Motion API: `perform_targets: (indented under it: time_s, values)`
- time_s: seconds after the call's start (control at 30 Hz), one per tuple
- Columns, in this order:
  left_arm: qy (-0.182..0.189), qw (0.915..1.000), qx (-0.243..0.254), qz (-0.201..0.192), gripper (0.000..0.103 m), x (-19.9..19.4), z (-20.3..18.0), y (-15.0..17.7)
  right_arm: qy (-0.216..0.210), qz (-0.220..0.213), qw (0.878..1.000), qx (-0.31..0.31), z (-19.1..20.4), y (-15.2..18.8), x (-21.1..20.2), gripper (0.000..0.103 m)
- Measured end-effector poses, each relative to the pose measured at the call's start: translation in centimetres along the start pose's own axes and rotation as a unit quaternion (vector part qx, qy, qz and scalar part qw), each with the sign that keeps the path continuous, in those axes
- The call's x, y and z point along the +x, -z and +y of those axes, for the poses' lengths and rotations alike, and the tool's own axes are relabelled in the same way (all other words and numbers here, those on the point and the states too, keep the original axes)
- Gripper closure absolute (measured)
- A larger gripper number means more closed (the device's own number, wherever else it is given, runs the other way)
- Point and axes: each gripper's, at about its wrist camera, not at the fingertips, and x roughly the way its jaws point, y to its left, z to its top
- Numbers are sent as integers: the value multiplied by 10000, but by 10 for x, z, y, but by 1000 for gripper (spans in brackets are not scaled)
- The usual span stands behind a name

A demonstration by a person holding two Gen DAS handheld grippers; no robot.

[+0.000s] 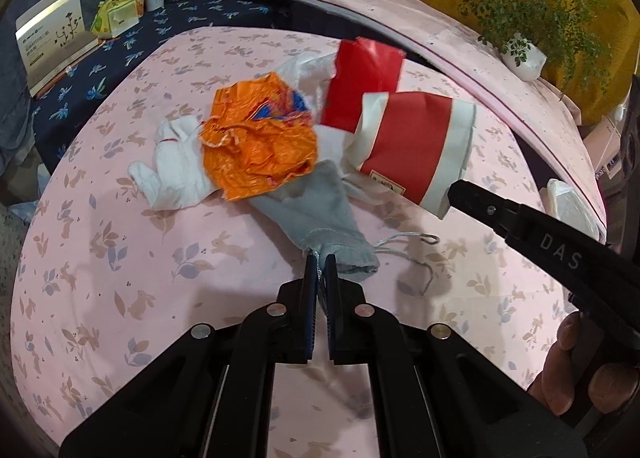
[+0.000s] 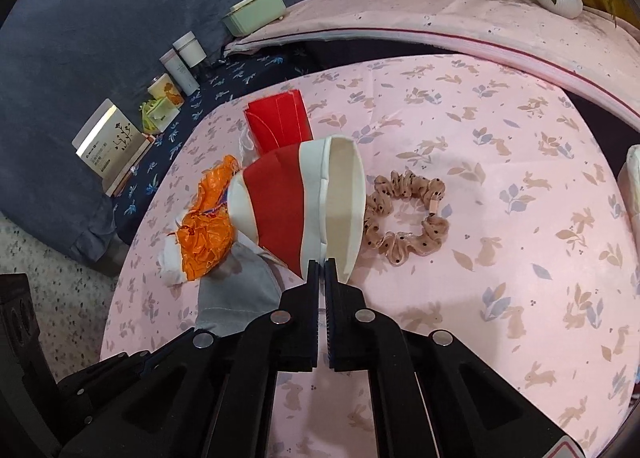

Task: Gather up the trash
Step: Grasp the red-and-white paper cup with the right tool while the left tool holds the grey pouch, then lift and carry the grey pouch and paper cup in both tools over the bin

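A red-and-cream fabric bag (image 1: 416,146) lies on its side on the pink table, mouth open toward me (image 2: 344,202). My right gripper (image 2: 321,264) is shut on the bag's rim; it shows from the side in the left wrist view (image 1: 454,188). My left gripper (image 1: 320,260) is shut on the mouth of a grey drawstring pouch (image 1: 316,214). A crumpled orange wrapper (image 1: 260,142) lies over a white glove (image 1: 176,166). A red paper box (image 1: 366,74) sits behind the bag.
A beige dotted scrunchie (image 2: 408,218) lies right of the bag. Boxes, jars and a card (image 1: 48,42) line the dark cloth at the left. A potted plant (image 1: 524,54) stands on the raised pink ledge behind. White plastic (image 1: 568,202) is at the right edge.
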Motion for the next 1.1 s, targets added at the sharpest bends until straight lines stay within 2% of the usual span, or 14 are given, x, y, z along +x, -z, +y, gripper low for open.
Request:
perform_targets:
  time_s: [0.2,0.43,0.63,0.7,0.77,0.83,0.97,1.1]
  values:
    - [240,9995,157,-134,99,-15,-31,-8,356,-375,9986,-60,-14,-12,-44,101]
    - [516,9965,566,-324,100,-31,-87,-16,828,-707,9940,-52,-44,-22,-86,102]
    - [528,9954,717,-355,100,-34,-110,-12,969,-515,9939,60,-79,-11,-94,101]
    - [471,9959,717,-303,99,-30,-110,-9,1051,-416,9934,186,-93,-3,-89,92]
    - [413,9963,710,-247,99,-28,-109,-5,1135,-368,9924,314,-105,6,-84,67]
    - [343,9966,718,-191,99,-23,-106,-2,1172,-326,9918,385,-112,14,-79,56]
    - [282,9972,687,-84,99,-15,-100,4,1115,-193,9927,407,-116,22,-64,45]
    - [226,9975,669,7,99,-7,-96,7,1042,-90,9936,438,-121,19,-46,40]
